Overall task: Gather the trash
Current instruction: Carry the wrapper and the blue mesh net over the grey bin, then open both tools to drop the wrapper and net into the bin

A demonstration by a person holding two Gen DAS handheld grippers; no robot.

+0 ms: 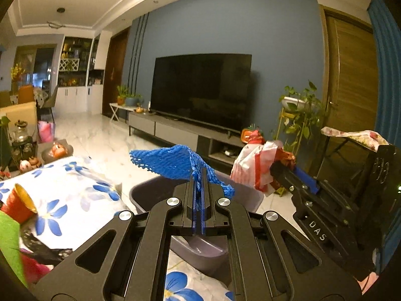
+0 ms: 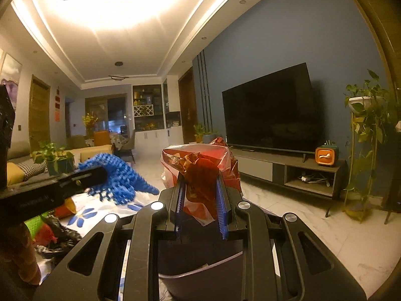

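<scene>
Both pieces of trash hang lifted over the grey bin (image 1: pixel 195 250) at lower centre of the left wrist view, presumably so they can drop straight in. The left claw (image 1: pixel 199 188) is pinched nearly closed on a blue foam net (image 1: pixel 170 163). The right claw (image 2: pixel 201 190), only partly closed, grips a crumpled red and white plastic bag (image 2: pixel 200 165); more litter lies on the flowered counter (image 1: pixel 72 200) at lower left.

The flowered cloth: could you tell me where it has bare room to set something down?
Bare cloth lies between the orange cup and the grey bin. The near-left corner is crowded with black wrappers and green paper.
</scene>
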